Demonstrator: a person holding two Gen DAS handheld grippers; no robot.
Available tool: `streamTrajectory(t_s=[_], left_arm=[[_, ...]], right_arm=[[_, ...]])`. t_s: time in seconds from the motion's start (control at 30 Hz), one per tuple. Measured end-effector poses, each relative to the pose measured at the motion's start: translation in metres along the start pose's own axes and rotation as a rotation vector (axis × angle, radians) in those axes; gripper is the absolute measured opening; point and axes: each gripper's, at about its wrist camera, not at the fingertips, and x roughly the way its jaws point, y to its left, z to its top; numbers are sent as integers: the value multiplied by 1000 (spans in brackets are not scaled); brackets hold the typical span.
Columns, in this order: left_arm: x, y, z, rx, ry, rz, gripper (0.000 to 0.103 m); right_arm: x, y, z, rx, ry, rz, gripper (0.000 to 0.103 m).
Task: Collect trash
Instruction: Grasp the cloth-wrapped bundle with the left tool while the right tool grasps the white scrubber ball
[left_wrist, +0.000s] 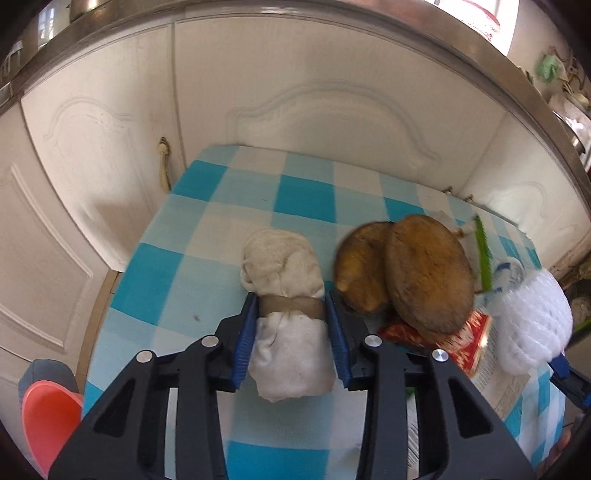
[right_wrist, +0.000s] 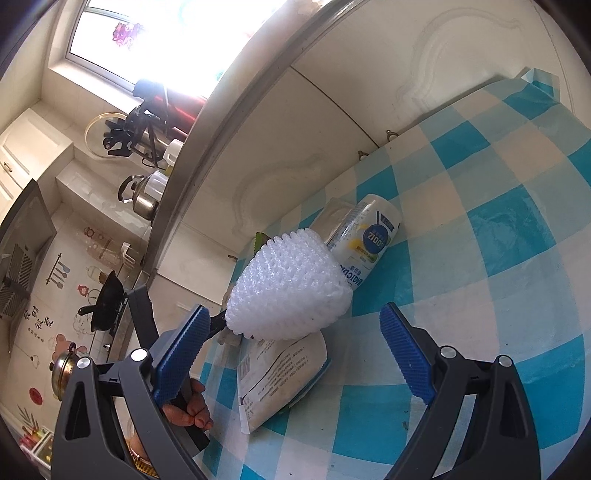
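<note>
My left gripper (left_wrist: 291, 332) has its blue pads pressed on both sides of a dirty white rag bundle (left_wrist: 286, 314), clamped at the brown band around its middle; the bundle lies on the checked desk (left_wrist: 207, 236), not yet lifted. Just beside it to the right sit two brown husk-like shells (left_wrist: 406, 273) on a red wrapper (left_wrist: 469, 343), and beyond those a white foam net (left_wrist: 528, 317). My right gripper (right_wrist: 295, 358) stands wide and holds nothing, with the foam net ahead of its pads, lying on a white packet (right_wrist: 280, 376) and against a tipped plastic bottle (right_wrist: 369, 236). My worry: the rag is soft, so it may slump out of the pads when lifted, and the right-hand pad sits close enough to the shells to drag them.
</note>
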Motion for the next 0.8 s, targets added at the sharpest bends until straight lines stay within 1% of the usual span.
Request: streamTrajectory(t_s=[0.1,0.23,0.33,0.43,0.5,0.6,0.73,0.8], left_arm=[[-7,-16,-11,40,2,-18,38],[-16,-31,-29,74,21,-72,38],[-24,-48,-44,126,23,-99,38],[-31,-63,-55,157,35,-147,38],[-36,-73,-62,175,38,-160,38],[-41,-80,-70,180,44,-186,38],[-44,-86,-78,181,50,-204,38],[-45,-87,-80,174,54,-218,38]], right_arm=[[2,1,-1,-6,8,0,92],[4,1,-1,-11,13,-8,92],[5,2,-1,-20,9,-6,92],[6,2,-2,-27,7,-23,92],[7,0,-2,-23,8,-25,92],[7,-3,-2,-17,1,-29,92],[6,-8,-1,11,-13,-5,92],[4,-7,-1,4,-28,1,92]])
